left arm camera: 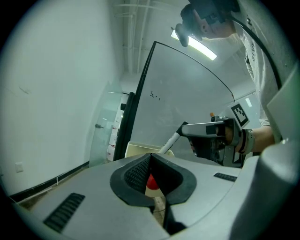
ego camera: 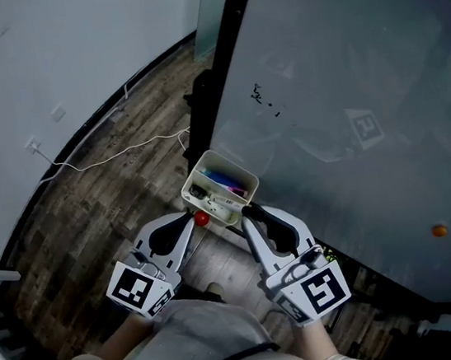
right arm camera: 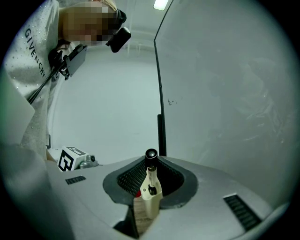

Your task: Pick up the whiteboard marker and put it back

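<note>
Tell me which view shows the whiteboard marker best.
The right gripper view: the whiteboard marker sits close up between the right gripper's jaws. The left gripper view shows it smaller, slanting; the head view hardly shows it.

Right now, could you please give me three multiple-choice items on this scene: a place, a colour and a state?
1. Where is the tray? A on the floor by the cable; B beside the whiteboard's dark frame; C on a shelf.
2. The small round thing beside the tray is: A red; B green; C blue.
3. The right gripper is: A open and empty; B shut on the whiteboard marker; C out of view.
Answers: 1 B, the head view shows it there; 2 A, plainly red; 3 B, its jaws clamp the marker's body.
</note>
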A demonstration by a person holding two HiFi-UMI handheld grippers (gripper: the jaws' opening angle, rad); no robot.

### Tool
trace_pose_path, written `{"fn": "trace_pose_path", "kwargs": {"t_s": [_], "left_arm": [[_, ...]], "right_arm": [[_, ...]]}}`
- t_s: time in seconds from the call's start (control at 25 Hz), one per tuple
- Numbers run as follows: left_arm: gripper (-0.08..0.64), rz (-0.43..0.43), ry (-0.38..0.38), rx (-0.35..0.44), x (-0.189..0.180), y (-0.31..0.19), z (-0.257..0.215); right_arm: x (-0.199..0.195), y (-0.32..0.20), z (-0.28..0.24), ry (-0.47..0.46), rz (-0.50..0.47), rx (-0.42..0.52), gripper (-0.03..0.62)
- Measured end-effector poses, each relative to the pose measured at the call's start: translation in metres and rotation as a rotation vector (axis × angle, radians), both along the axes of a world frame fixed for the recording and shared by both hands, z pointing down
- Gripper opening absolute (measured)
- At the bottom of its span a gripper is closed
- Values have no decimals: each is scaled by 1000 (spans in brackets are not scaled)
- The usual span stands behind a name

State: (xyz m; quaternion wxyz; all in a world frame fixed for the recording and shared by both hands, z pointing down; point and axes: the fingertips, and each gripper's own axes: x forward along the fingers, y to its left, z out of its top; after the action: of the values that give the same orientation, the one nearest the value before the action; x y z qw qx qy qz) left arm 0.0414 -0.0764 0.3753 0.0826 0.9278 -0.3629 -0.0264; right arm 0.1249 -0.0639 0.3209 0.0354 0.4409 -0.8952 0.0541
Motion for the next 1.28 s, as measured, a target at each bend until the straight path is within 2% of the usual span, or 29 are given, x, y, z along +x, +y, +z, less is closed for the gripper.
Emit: {"fn": "trace_pose_path", "kwargs": {"t_s": [0.56,1.28], "left_arm": [[14,4,18,13,-7,-6,-8],[14,14,46,4,-10,-9,-10]], "right_arm": [[-7,4,-23,-3,-18,39,78],[-4,8,-39,6,4,69,78]]}}
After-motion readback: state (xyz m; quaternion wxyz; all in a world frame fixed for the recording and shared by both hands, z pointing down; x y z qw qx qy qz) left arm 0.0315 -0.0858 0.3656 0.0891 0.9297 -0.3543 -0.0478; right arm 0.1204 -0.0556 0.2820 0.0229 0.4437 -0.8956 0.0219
